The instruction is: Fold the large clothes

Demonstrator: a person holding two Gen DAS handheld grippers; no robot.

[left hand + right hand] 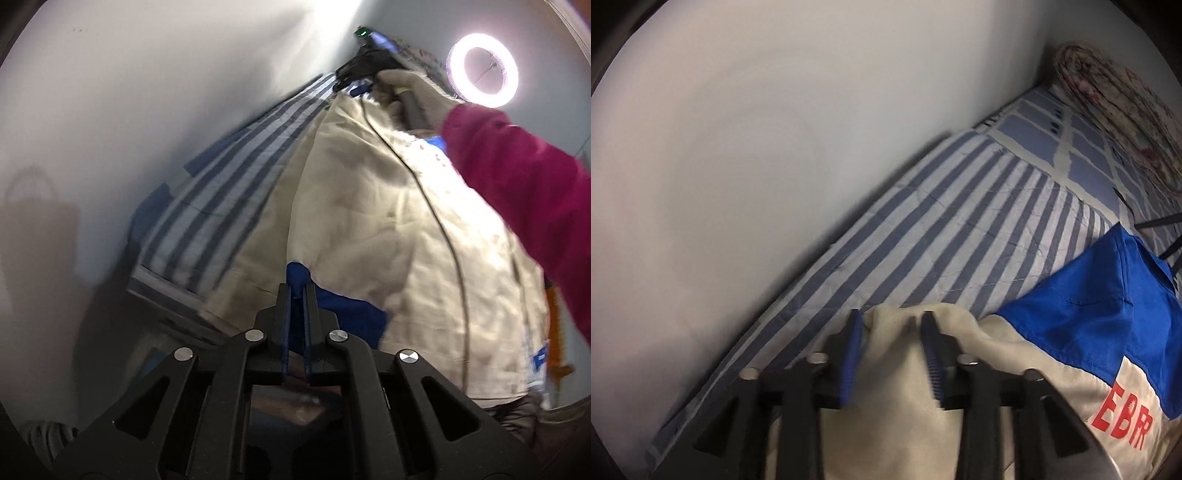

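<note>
A large cream garment (369,229) with blue panels and red letters hangs stretched over the striped bed (221,192). My left gripper (297,291) is shut on a blue part of the garment at its near corner. My right gripper (354,86) shows in the left wrist view at the garment's far corner, held by a gloved hand. In the right wrist view my right gripper (892,319) stands with jaws apart, cream cloth (886,387) bunched between the fingers, and the blue panel (1108,314) to the right.
A pale wall (775,147) runs along the bed's far side. A rolled floral blanket (1115,110) lies at the head of the bed (960,221). A ring light (482,70) glows on the right. A magenta sleeve (524,192) crosses the garment.
</note>
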